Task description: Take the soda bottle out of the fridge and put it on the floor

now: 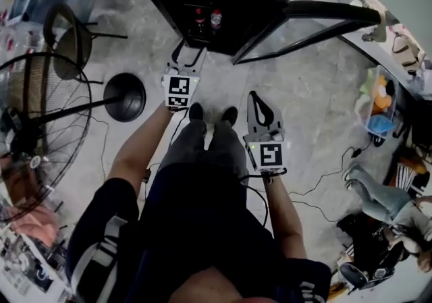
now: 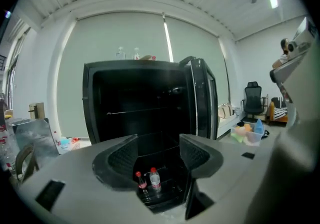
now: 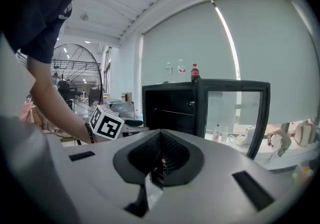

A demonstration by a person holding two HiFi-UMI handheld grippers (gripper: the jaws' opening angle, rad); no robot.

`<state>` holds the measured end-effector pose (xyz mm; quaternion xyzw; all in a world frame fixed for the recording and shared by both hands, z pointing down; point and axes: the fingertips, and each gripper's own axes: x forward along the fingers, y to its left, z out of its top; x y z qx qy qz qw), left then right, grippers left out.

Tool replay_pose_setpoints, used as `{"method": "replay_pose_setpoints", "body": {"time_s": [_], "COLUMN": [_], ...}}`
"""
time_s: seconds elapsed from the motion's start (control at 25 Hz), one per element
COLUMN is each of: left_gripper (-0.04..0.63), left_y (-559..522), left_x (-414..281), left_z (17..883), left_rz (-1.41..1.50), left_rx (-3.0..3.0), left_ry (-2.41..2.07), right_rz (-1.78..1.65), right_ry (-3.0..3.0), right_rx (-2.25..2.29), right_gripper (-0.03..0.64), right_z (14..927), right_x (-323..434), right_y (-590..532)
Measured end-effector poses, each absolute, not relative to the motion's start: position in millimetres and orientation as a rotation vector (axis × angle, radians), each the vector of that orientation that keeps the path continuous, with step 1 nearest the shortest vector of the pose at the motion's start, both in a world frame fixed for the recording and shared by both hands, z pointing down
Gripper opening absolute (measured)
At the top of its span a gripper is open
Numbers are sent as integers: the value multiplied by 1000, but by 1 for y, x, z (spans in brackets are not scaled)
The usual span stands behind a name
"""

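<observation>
Approach: left gripper, jaws wide and empty, should drop low into fridge and straddle darker bottle, likely soda, sparing clear bottle; right gripper closed, empty.

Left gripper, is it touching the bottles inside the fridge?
Apart. The left gripper view shows the left gripper open, with the bottles far beyond its jaws, standing in the fridge.
</observation>
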<state>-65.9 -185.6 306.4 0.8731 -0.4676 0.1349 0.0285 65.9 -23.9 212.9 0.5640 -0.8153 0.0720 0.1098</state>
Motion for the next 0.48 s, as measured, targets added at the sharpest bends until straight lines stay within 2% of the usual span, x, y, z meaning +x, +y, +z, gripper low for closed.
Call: {"method": "replay_pose_setpoints", "body": {"time_s": [0.48], "left_gripper": [259], "left_y": [-287], "left_x": [-58], "left_z": [504], "left_rz": [520], "left_rx": [2535], "left_ry": [-1521], "right_rz": [223], "right_ry": [-2415], "right_rx": [1631], "right_gripper": [18], "right_z": [333], "right_x": [75], "right_y": [-90]}}
